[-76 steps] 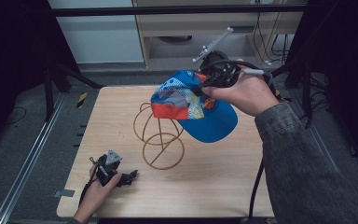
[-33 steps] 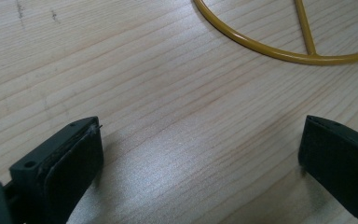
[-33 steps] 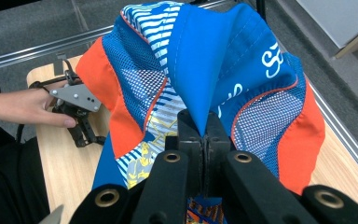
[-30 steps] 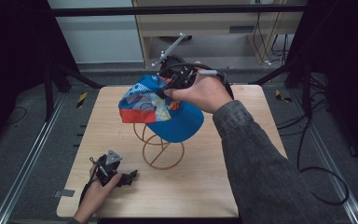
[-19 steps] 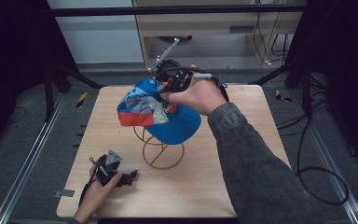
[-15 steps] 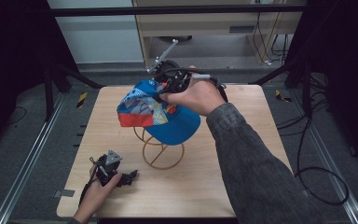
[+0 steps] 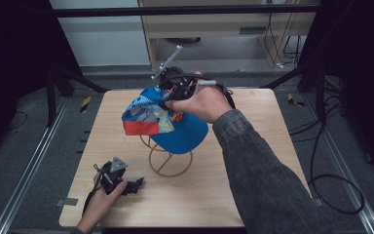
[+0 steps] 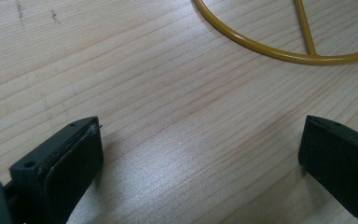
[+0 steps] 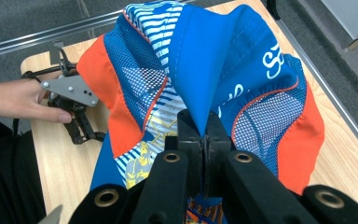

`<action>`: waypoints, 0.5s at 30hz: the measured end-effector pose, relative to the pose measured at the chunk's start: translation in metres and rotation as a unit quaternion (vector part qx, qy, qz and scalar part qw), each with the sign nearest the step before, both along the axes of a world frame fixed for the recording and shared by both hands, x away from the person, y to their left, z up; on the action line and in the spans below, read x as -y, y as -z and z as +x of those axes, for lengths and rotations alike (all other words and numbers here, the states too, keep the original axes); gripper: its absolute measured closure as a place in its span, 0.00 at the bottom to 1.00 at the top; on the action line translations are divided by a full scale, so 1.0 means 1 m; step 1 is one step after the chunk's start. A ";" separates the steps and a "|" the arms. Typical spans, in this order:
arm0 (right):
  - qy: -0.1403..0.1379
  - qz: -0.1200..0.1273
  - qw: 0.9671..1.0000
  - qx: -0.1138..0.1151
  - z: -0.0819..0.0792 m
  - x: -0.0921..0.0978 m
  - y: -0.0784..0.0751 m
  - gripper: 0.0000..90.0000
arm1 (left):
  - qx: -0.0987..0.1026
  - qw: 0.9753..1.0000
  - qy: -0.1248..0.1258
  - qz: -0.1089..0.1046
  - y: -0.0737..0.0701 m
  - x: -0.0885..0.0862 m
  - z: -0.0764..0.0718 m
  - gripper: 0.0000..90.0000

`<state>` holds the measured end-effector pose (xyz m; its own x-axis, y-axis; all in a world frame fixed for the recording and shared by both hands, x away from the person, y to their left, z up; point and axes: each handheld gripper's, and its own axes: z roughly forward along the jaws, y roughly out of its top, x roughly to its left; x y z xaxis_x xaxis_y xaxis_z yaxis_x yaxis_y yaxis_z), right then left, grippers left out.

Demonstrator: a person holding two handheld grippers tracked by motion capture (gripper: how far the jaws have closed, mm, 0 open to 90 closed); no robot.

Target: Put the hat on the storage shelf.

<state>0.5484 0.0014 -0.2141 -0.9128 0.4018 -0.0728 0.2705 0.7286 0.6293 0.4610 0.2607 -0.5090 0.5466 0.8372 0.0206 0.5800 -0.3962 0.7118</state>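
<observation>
A blue, orange and striped cap (image 7: 168, 122) hangs over the yellow wire stand (image 7: 169, 161) in the middle of the table. My right gripper (image 7: 173, 92) is shut on a fold of the cap's blue cloth (image 9: 204, 84), holding it above the stand. My left gripper (image 7: 135, 184) rests on the wood near the front left, its jaws open with nothing between them. In the left gripper view the stand's ring base (image 8: 279, 51) lies just ahead of the black fingers (image 8: 70, 163). The right gripper view also shows the left gripper (image 9: 74, 100) and its hand behind the cap.
The wooden table (image 7: 253, 170) has bare room to the right and front of the stand. Metal rails (image 7: 29, 165) run along both sides, and cables (image 7: 331, 185) lie on the floor at the right.
My right gripper has carried the cap leftward from the table's right side to above the wire stand and a little lower. The left gripper has stayed put.
</observation>
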 end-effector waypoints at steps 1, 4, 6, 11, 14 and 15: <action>-0.001 -0.001 1.000 -0.001 0.000 -0.001 0.000 0.99 | 0.000 1.000 0.000 0.000 0.000 0.000 0.000 0.00; -0.003 -0.003 1.000 -0.002 0.000 -0.002 0.001 0.98 | 0.000 1.000 0.000 0.000 0.000 0.000 0.000 0.00; -0.002 -0.006 1.000 -0.001 0.000 -0.003 0.002 0.98 | 0.000 1.000 0.000 0.000 0.000 0.000 0.000 0.00; -0.002 -0.009 1.000 -0.001 0.000 -0.004 0.004 0.98 | 0.000 1.000 0.000 0.000 0.000 0.000 0.000 0.00; -0.002 -0.010 1.000 -0.001 0.000 -0.005 0.004 0.98 | 0.000 1.000 0.000 0.000 0.000 0.000 0.000 0.00; -0.002 -0.010 1.000 -0.001 0.000 -0.005 0.004 0.98 | 0.000 1.000 0.000 0.000 0.000 0.000 0.000 0.00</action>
<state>0.5483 0.0061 -0.2184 -0.9143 0.3973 -0.0794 0.2689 0.7417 0.6145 0.4610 0.2607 -0.5090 0.5462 0.8374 0.0200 0.5802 -0.3955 0.7120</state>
